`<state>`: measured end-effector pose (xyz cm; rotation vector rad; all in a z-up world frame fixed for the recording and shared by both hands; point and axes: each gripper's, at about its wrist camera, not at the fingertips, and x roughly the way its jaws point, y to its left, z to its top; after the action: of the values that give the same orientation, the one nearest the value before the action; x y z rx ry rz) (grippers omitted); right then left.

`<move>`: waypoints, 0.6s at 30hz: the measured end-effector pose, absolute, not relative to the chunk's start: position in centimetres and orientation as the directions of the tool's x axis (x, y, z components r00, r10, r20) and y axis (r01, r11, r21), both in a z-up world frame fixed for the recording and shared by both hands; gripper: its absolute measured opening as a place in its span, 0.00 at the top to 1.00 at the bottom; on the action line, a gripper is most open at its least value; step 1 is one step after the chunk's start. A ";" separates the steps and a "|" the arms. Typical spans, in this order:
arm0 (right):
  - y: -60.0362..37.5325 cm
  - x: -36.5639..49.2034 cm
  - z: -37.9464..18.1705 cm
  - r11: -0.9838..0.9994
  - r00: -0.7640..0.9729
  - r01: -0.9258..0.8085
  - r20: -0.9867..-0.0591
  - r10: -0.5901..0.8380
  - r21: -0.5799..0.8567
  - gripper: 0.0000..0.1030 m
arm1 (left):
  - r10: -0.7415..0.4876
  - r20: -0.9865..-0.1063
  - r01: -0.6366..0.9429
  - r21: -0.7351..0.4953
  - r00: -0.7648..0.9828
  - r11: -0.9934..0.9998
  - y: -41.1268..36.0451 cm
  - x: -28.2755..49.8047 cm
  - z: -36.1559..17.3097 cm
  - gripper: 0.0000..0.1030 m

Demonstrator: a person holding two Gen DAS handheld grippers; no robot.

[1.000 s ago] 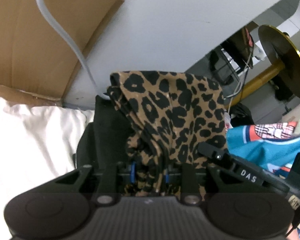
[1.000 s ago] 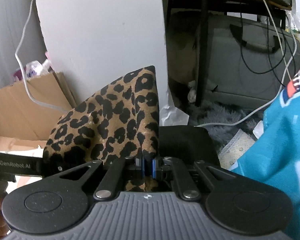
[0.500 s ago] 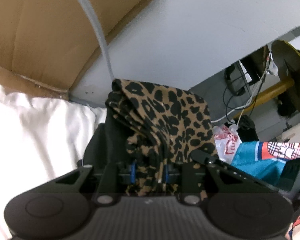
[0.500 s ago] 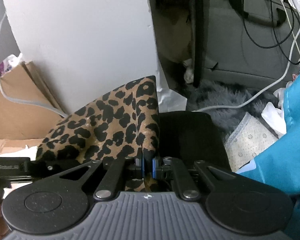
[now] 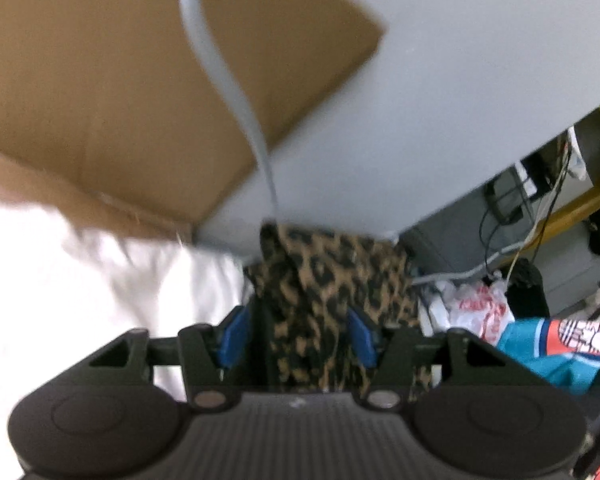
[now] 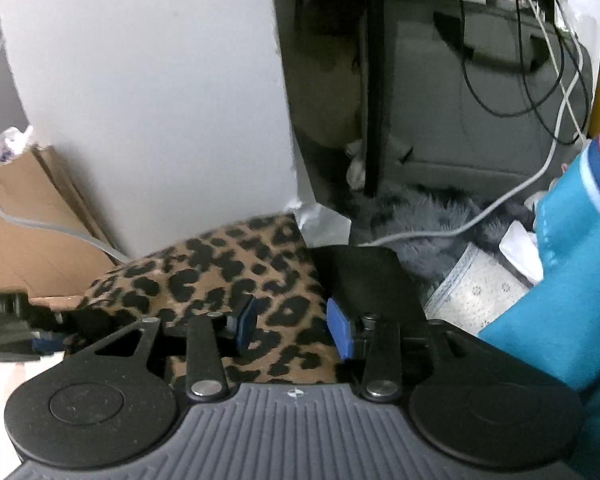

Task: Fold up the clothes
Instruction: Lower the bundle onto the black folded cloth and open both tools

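Observation:
A leopard-print garment point(image 5: 328, 276) lies bunched between the jaws of my left gripper point(image 5: 296, 334). Those jaws are opening, and the blue pads point(image 5: 232, 334) stand clear of the cloth. The picture is blurred. In the right wrist view the same garment point(image 6: 220, 268) spreads low and flat between the jaws of my right gripper point(image 6: 293, 328). These jaws are opening too, with the pads point(image 6: 340, 334) apart from the fabric. The left gripper's body point(image 6: 4, 320) shows at the far left edge.
White bedding point(image 5: 120, 280) lies to the left. A cardboard sheet point(image 5: 100, 100) and a grey panel point(image 5: 420, 120) stand behind, with a grey cable point(image 5: 220, 60) hanging across. A teal garment point(image 6: 560, 300) rises on the right. Cables and a fluffy grey rug point(image 6: 420, 216) lie beyond.
Both grippers were shut on the leopard garment and held it up in a peak. Their jaws have now parted and the cloth has sunk lower and flatter.

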<state>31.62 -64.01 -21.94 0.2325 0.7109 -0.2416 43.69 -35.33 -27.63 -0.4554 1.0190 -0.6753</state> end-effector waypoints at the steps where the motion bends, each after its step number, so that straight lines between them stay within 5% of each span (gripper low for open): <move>1: -63.8 31.3 -21.7 0.948 0.738 0.290 -0.662 -0.135 0.130 0.55 | -0.699 -0.612 0.308 -0.629 0.371 0.714 -35.1 43.6 -26.9 0.54; 2: -63.6 31.0 -21.5 0.951 0.743 0.281 -0.657 -0.131 0.128 0.55 | -0.698 -0.602 0.317 -0.623 0.388 0.715 -34.9 43.5 -26.2 0.66; 7: -62.2 29.5 -21.3 0.965 0.750 0.235 -0.653 -0.102 0.118 0.56 | -0.734 -0.559 0.419 -0.603 0.385 0.679 -36.0 42.1 -23.9 0.89; 18: -62.9 27.6 -23.2 0.958 0.728 0.240 -0.682 -0.069 0.159 0.56 | -0.715 -0.629 0.482 -0.545 0.307 0.686 -39.0 40.8 -27.3 0.95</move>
<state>27.63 -62.86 -23.15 0.2436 0.7377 -0.1720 40.84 -38.99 -27.33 -0.2754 0.9745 -0.8043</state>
